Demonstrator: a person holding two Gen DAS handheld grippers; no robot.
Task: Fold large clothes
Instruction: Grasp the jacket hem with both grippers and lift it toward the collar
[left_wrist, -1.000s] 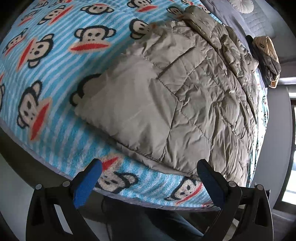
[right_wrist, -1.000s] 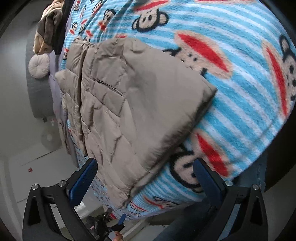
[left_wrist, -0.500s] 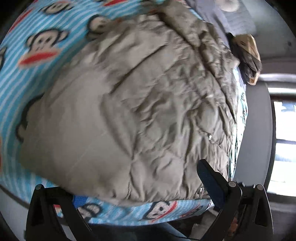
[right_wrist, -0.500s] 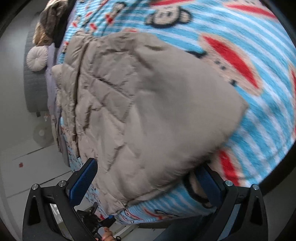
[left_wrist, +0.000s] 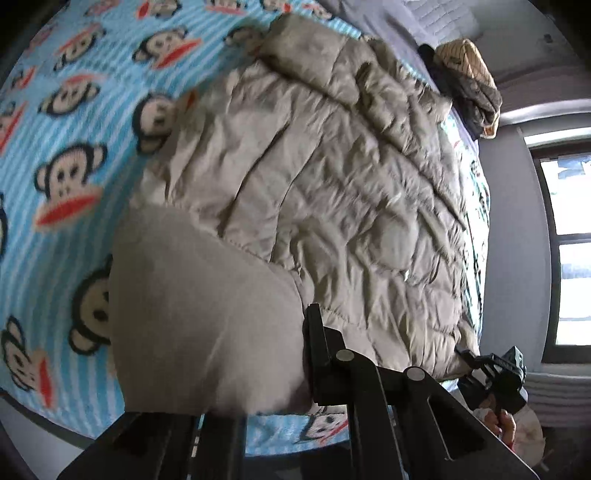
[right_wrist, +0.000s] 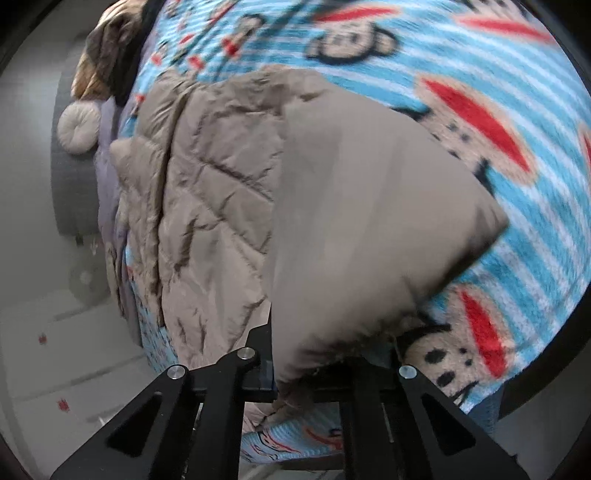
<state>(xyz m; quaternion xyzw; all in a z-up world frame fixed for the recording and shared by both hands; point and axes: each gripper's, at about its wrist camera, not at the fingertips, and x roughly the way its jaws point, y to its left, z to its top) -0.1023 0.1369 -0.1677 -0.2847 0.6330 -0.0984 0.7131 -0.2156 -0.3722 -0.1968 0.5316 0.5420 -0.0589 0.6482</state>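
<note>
— Where is the puffy jacket (left_wrist: 314, 192)?

— It lies in the middle of the frame, on the monkey blanket (left_wrist: 74, 155).

— What does the left gripper (left_wrist: 236, 373) do?

— At the bottom, it pinches the jacket's smooth corner.

— And the right gripper (right_wrist: 325, 365)?

— Bottom middle of its view, it pinches the jacket's near edge too.

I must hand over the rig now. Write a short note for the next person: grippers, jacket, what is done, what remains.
Left gripper: shut on the puffer jacket, at its near smooth end.
Right gripper: shut on the same end, seen from the other side.
Jacket: beige, quilted, lying along the monkey-print blanket; a pile of other clothes lies beyond it.
Done: both grips taken.
Left: probably carry this end over the quilted part, release, smooth.
</note>
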